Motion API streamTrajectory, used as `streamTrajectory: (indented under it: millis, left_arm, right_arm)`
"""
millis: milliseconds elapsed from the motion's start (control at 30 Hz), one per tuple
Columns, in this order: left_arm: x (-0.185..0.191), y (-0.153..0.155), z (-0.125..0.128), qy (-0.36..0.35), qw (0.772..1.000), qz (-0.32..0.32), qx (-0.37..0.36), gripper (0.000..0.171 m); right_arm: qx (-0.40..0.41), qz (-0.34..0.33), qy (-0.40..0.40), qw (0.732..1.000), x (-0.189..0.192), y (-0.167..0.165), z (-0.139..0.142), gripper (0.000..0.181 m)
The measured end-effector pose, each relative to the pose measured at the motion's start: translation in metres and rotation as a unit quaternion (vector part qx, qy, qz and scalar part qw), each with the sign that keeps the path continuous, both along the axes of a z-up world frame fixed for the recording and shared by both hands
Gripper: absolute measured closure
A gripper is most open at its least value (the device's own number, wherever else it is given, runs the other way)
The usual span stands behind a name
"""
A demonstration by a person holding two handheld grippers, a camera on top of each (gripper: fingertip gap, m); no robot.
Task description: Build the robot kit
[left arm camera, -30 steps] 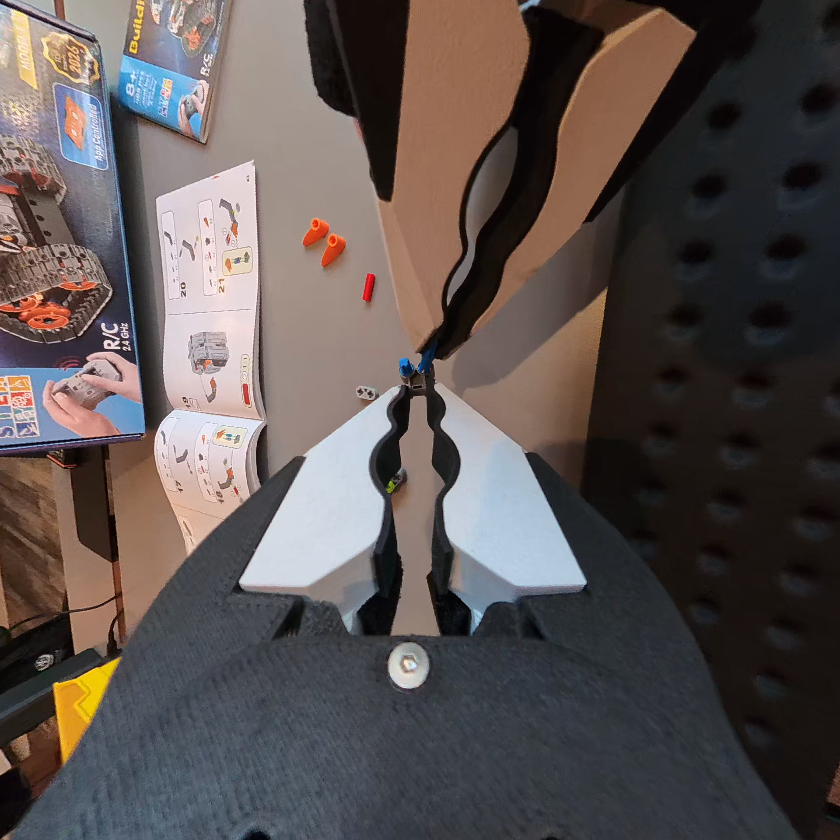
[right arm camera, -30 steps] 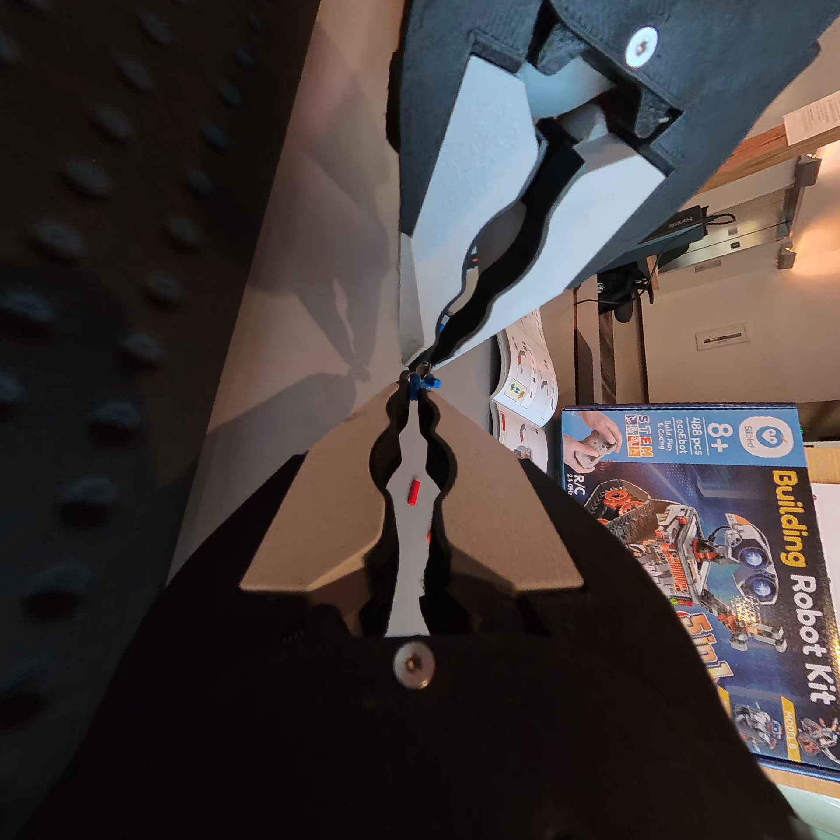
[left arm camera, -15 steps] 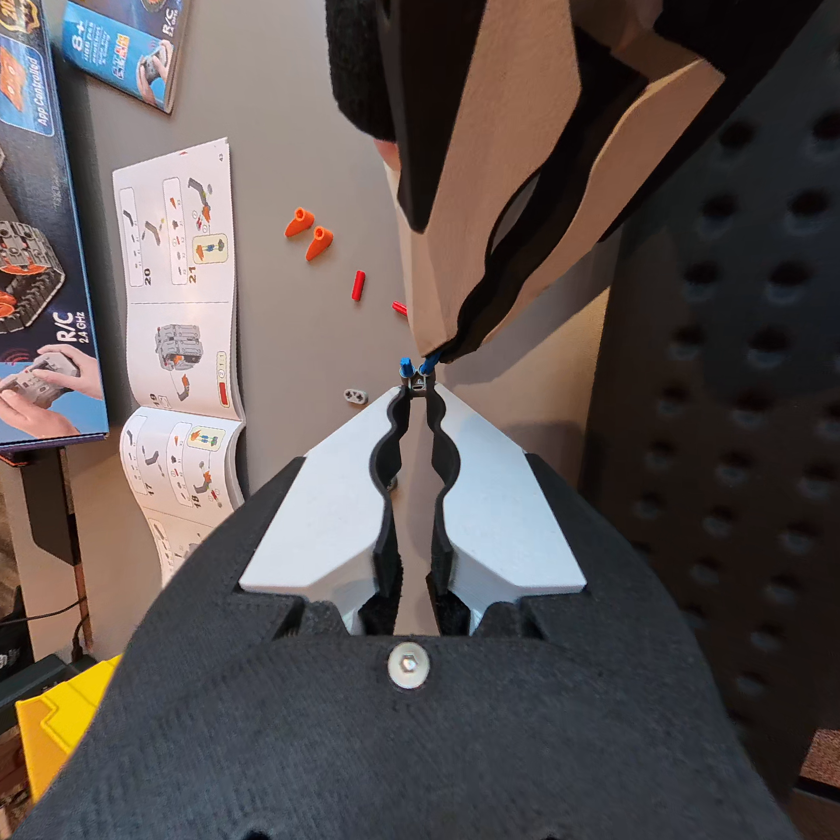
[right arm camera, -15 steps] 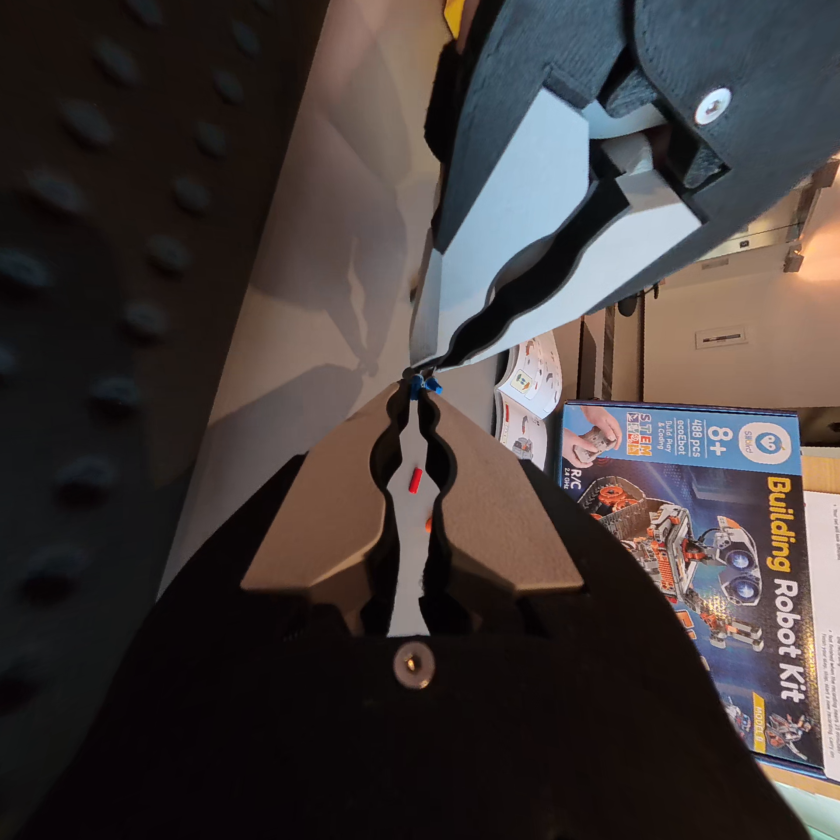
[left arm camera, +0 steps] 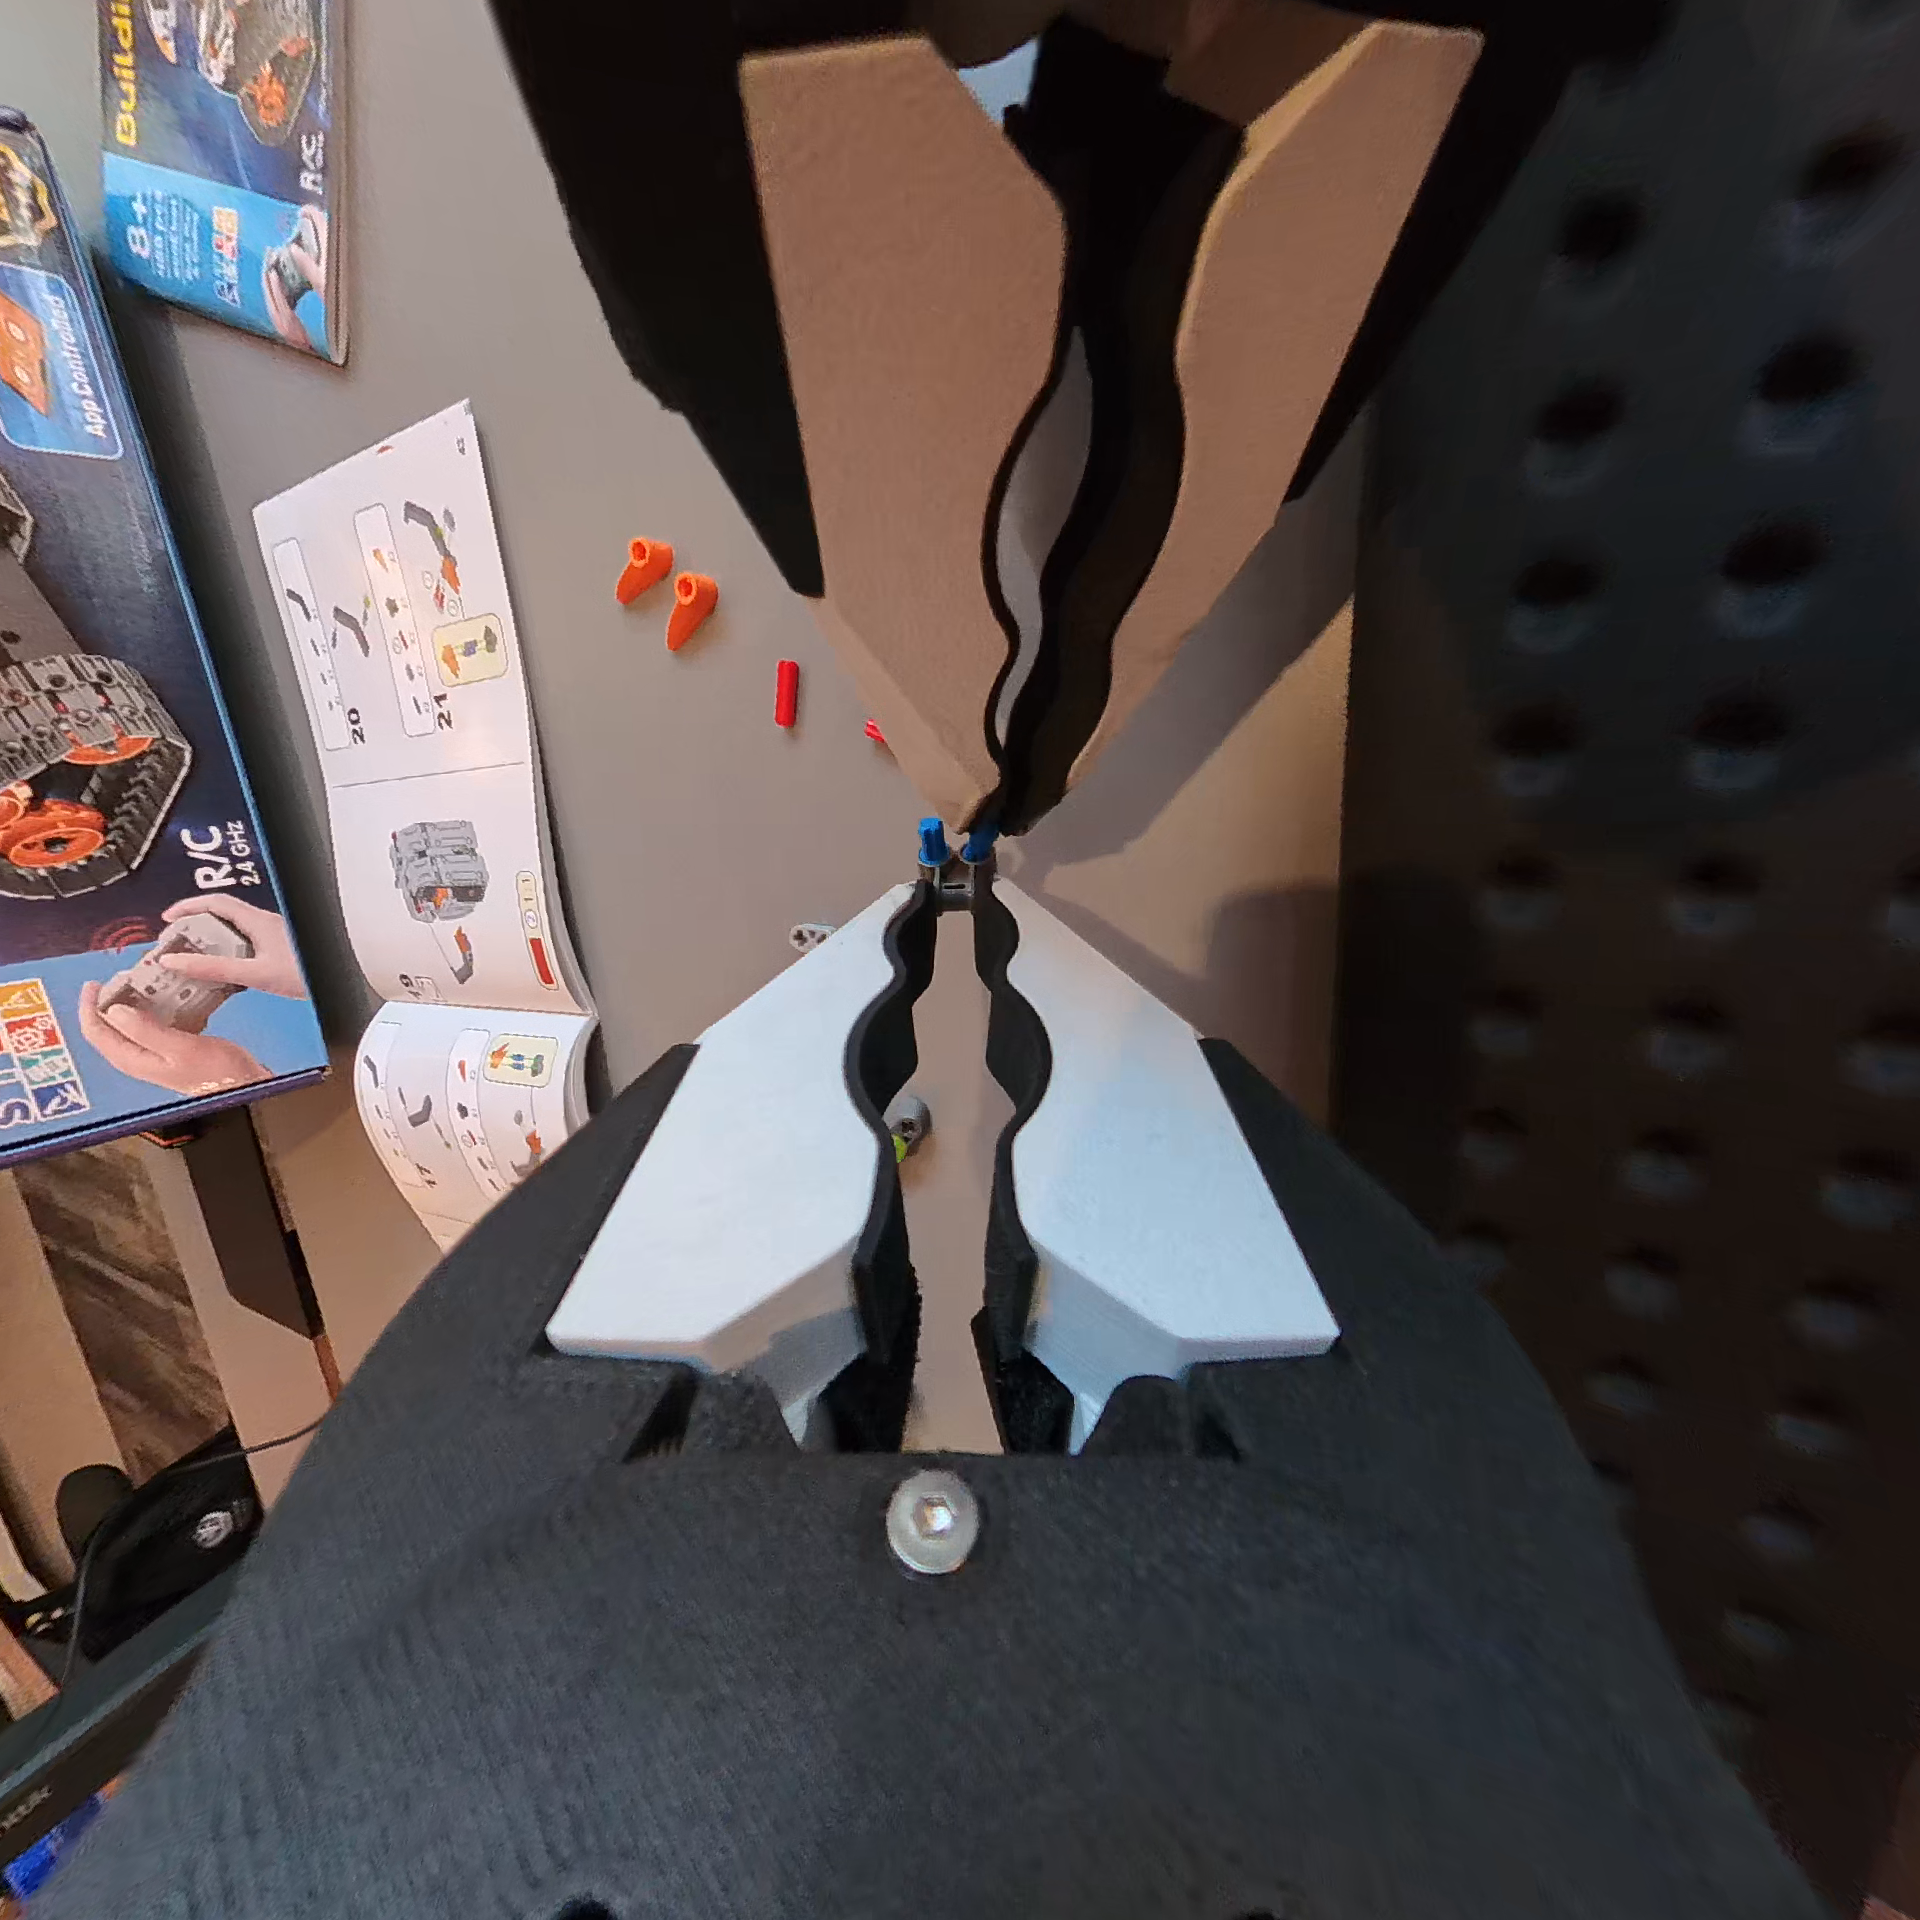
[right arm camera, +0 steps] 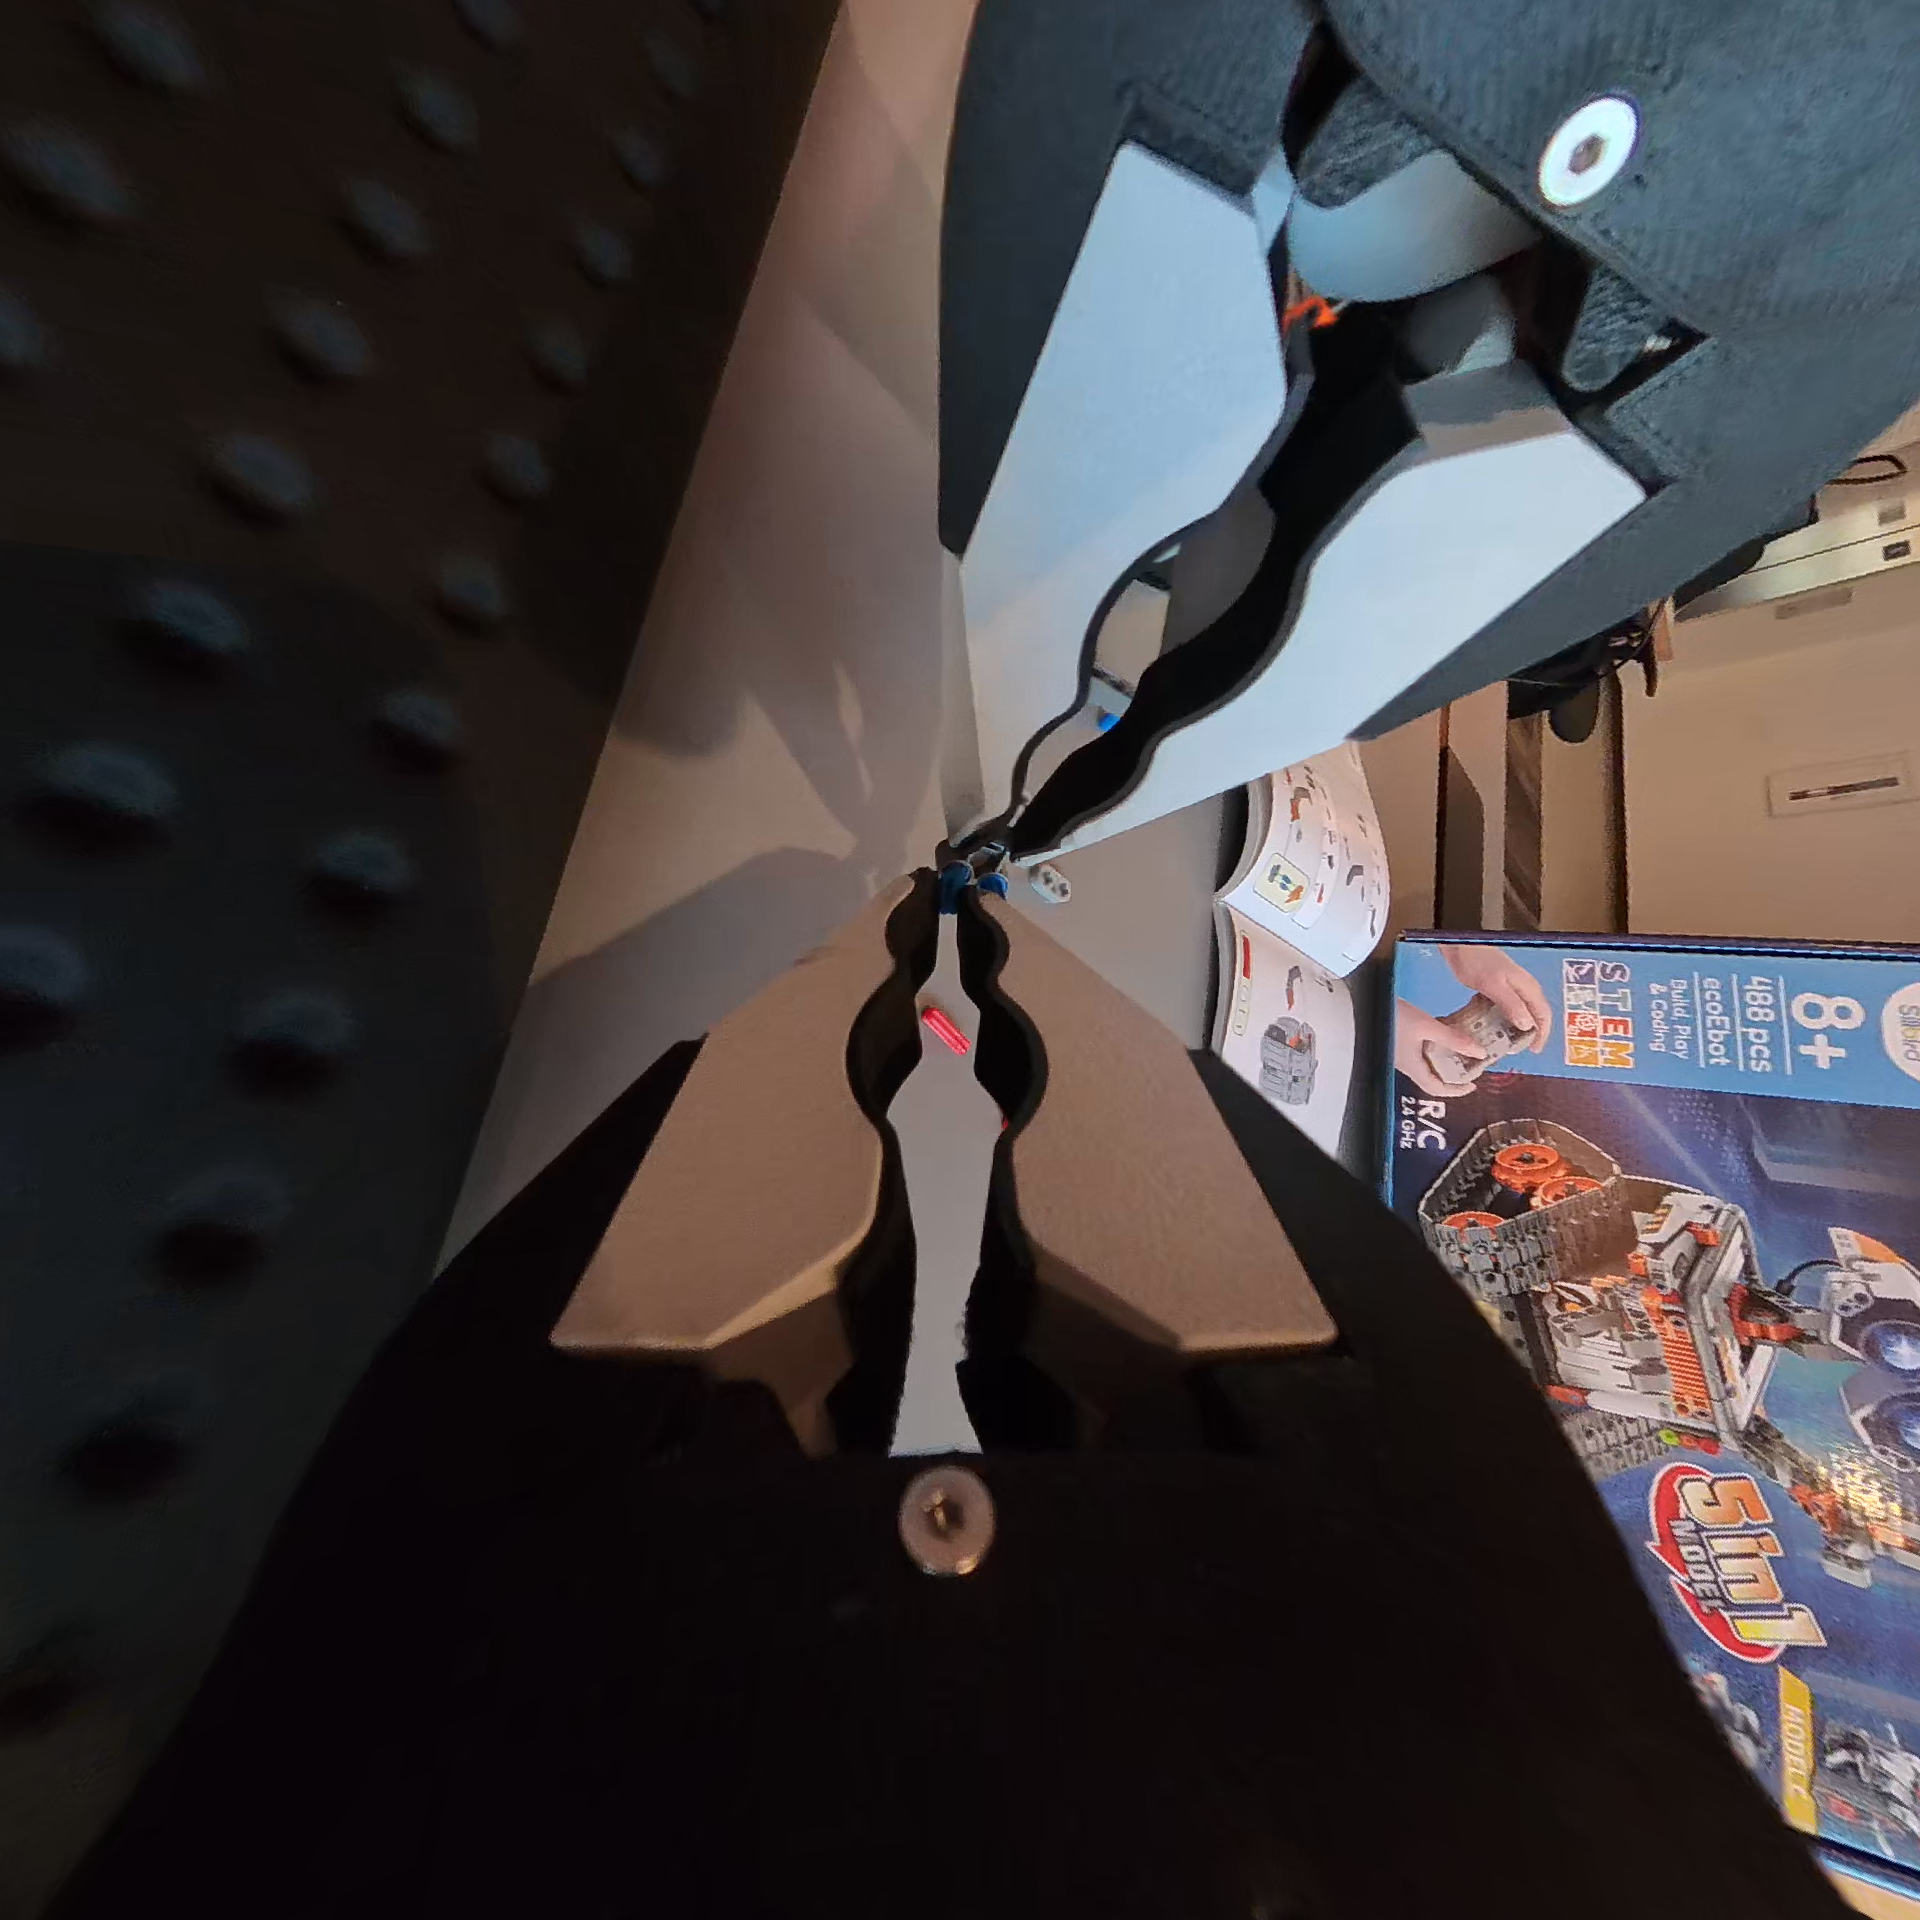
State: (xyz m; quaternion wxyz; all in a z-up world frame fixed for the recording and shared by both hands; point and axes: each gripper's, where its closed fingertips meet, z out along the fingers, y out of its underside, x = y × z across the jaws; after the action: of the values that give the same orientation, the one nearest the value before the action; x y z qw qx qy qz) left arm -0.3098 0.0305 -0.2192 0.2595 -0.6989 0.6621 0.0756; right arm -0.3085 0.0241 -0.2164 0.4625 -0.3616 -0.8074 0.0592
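My left gripper [left arm camera: 956,899] is shut on a small grey connector [left arm camera: 958,883] that carries two blue pins [left arm camera: 932,836], held above the grey table [left arm camera: 623,831]. My right gripper [left arm camera: 1000,816] comes in from above, tip to tip with it, and is shut on the right-hand blue pin [left arm camera: 977,849]. In the right wrist view my right gripper [right arm camera: 951,899] pinches the blue pin [right arm camera: 948,891]. There the left gripper [right arm camera: 1003,847] reaches in from the upper right.
On the table lie two orange cone pieces [left arm camera: 665,592], a red pin [left arm camera: 788,691], a small pale link [left arm camera: 810,935], an open instruction booklet [left arm camera: 416,707] and a blue kit box [left arm camera: 104,727]. A black perforated panel [left arm camera: 1662,831] stands at the right. My two grippers' fingertips are within a few centimetres of each other.
Both grippers stay shut and tip to tip on the small assembly. The right gripper has swung more upright over the left one, and both views have shifted slightly over the table.
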Motion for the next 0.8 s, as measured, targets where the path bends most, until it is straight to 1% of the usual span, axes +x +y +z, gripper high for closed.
streamTrajectory:
  millis: [233,433,633,800]
  left_arm:
    - [0.003,-0.002,-0.003,0.019,1.000,-0.021,-0.002,0.166]
    - [0.005,-0.005,-0.005,0.018,0.999,-0.044,0.004,0.166]
    - [0.005,0.001,0.008,-0.036,0.999,-0.018,0.000,0.166]
    - [0.006,0.003,0.014,-0.063,0.998,-0.008,0.002,0.166]
  right_arm:
    - [-0.002,0.008,-0.009,1.000,0.001,-0.001,-0.003,0.178]
    - [-0.004,0.027,-0.008,1.000,0.003,-0.003,-0.004,0.178]
    - [-0.018,0.016,0.033,0.999,0.004,0.004,0.010,0.177]
    - [-0.026,0.020,0.053,0.998,0.005,0.006,0.016,0.176]
